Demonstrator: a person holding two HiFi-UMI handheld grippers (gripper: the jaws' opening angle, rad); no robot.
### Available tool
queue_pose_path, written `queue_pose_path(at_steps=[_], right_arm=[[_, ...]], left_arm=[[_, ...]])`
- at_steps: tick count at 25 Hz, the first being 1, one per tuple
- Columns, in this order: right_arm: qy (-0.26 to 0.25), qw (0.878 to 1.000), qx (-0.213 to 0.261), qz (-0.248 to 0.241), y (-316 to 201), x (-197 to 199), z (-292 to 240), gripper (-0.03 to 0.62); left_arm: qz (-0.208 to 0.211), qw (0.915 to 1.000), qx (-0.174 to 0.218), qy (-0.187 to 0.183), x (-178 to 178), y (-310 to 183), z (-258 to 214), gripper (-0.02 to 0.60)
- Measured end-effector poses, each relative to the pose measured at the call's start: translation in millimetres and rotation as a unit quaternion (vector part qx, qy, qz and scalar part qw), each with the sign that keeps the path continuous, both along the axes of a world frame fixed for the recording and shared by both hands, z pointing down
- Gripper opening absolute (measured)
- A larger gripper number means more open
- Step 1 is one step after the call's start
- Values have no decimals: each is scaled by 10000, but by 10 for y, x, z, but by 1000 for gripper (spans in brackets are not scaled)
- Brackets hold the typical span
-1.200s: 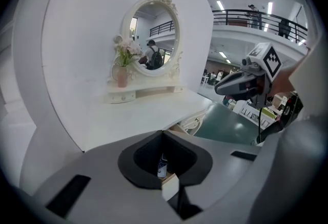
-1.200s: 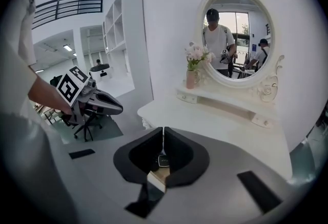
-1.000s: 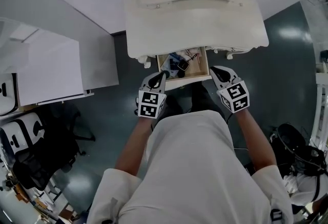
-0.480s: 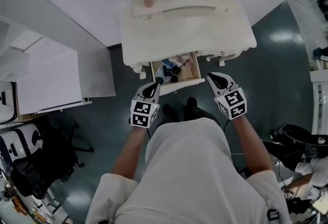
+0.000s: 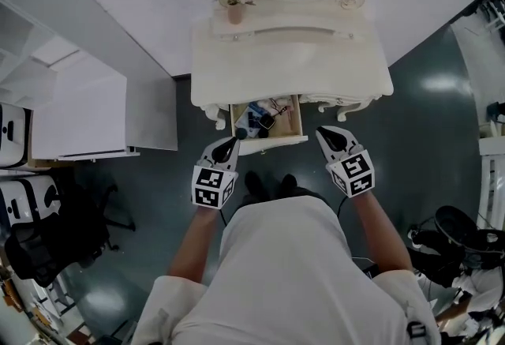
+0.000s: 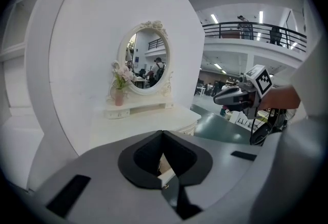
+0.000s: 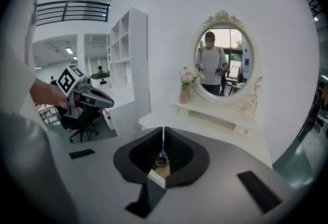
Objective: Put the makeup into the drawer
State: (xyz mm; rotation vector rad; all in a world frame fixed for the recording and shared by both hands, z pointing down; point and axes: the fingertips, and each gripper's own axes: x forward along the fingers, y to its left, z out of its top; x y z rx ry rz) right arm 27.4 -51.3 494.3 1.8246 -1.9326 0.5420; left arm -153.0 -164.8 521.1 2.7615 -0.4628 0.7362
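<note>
Makeup (image 5: 264, 116): a jumble of small dark and blue items lying inside the open drawer (image 5: 272, 139). Only the head view shows it whole (the right gripper view catches a sliver below its jaws).
Drawer: shallow and cream, pulled out to the near side of the dressing table (image 5: 292, 59).
Left gripper (image 5: 236, 136): just beside the drawer's near-left corner; whether it touches cannot be told. Its jaws are pressed together on nothing.
Right gripper (image 5: 323, 133): near-right of the drawer and apart from it, with jaws closed and empty.
Dressing table: cream, with a smooth top and a scalloped, carved edge.
Mirror (image 7: 224, 61): oval, in an ornate white frame. The gripper views show it upright with a person reflected; the head view sees it from above.
Vase (image 5: 235, 13): pink, holding pale flowers, on the far-left shelf.
Floor (image 5: 410, 138): dark and glossy.
</note>
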Motion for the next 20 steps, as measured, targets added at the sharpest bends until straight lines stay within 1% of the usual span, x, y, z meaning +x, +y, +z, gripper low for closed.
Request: queue_pose_path(at_steps=[4, 9, 15, 20], right_arm=[[7, 9997, 147, -181, 45, 21, -111, 31], [-27, 9988, 413, -259, 49, 108, -307, 31], [-13, 9974, 665, -275, 68, 182, -491, 31], [-75, 9962, 839, -226, 105, 193, -584, 30]], left_arm=[[-226, 9996, -14, 175, 20, 72, -167, 17], [-441, 9984, 65, 355, 16, 135, -367, 17], [-661, 9962, 245, 513, -51, 132, -585, 17], [-770, 9949, 311, 569, -138, 149, -678, 17]])
